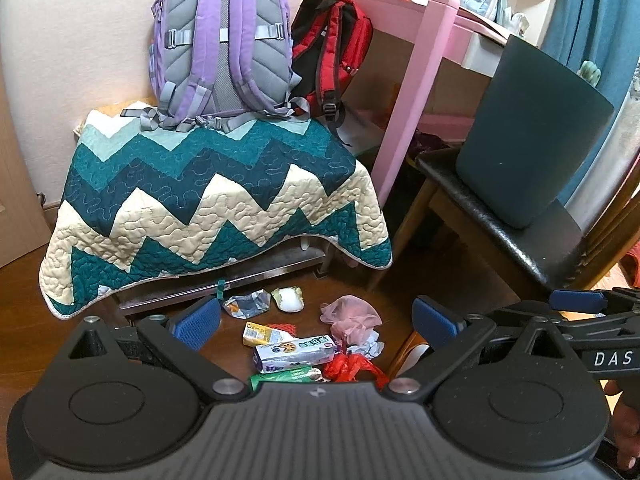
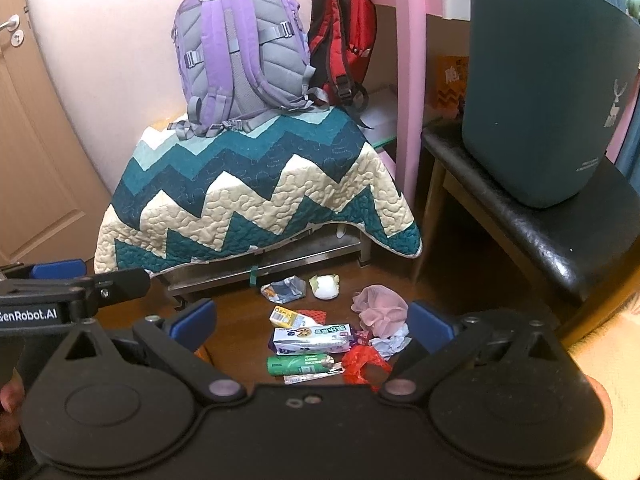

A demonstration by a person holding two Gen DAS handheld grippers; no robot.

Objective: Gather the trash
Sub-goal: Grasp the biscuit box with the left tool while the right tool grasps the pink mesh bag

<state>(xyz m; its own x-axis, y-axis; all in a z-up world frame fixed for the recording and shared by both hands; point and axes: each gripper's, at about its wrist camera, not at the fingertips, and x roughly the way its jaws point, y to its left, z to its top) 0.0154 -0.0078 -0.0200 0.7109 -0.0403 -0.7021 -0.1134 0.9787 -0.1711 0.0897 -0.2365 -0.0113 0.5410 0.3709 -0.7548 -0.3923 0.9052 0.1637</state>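
While both tools hang above the floor, I hold the left gripper (image 1: 316, 320) and the right gripper (image 2: 312, 320) spread wide, with nothing between the blue pads of either. The trash lies scattered on the wooden floor (image 2: 240, 340) in front of the quilt-draped bench (image 2: 256, 184). In the right wrist view I note a crumpled foil wrapper (image 2: 285, 289) and a white crushed cup (image 2: 325, 287) toward 12 o'clock, a pink mesh ball (image 2: 380, 306) at 1 o'clock, a yellow carton (image 2: 283, 317), a white-and-purple box (image 2: 312, 338) near centre, a green tube (image 2: 298, 364) and a red plastic bag (image 2: 362, 362) nearest the tool. The dark bin (image 2: 548, 92) stands on the black chair seat (image 2: 560, 236) at 2 o'clock, well apart from the litter.

My judgement: nothing is collected yet. I would take the near pieces first, one per gripper, approaching from above. The box and tube should be pinched across their narrow width; the bag and mesh are soft and may snag neighbouring scraps, so lift slowly before carrying to the bin.
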